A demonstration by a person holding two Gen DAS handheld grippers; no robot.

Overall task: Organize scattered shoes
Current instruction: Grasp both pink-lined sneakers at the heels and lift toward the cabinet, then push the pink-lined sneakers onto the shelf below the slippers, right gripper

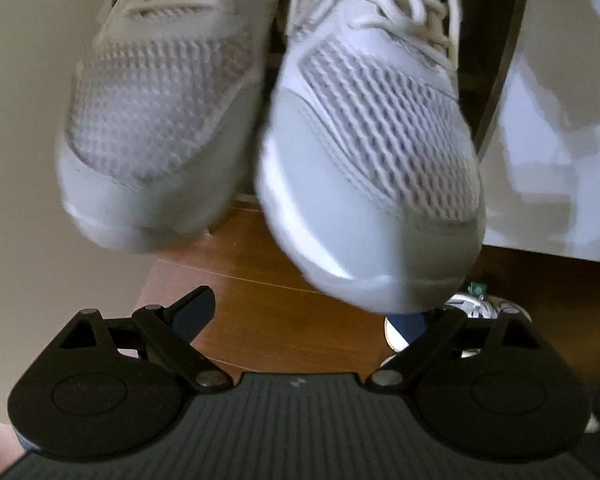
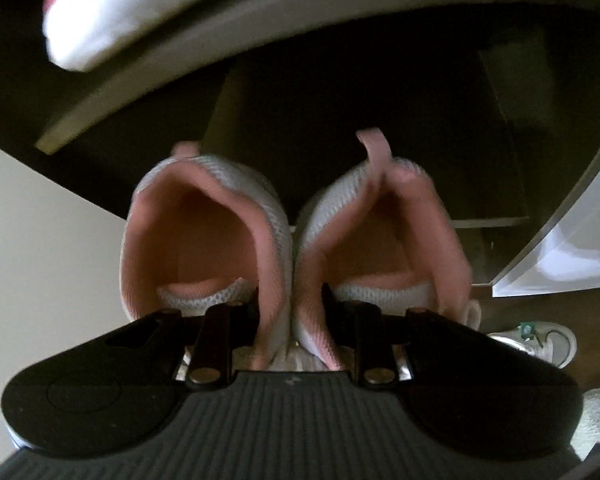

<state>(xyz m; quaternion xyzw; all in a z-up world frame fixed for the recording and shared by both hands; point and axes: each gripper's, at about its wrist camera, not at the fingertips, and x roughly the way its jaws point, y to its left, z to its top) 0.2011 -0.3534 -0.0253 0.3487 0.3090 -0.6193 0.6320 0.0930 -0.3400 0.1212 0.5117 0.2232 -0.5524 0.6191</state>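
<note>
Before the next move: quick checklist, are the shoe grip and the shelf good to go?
1. Right tool shut on both inner collars of the white mesh, pink-lined shoe pair: ok.
2. Neither shoe slipping: cannot tell, blurred.
3. Dark shelf bay ahead free: cannot tell.
4. Left tool open, empty: ok.
5. White sneaker with green tag off the wooden floor: not ok.

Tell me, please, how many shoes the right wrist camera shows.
4: two pink-lined shoes clamped together by the right gripper; a white shoe at upper left; a white sneaker at lower right. More may be hidden.
</note>
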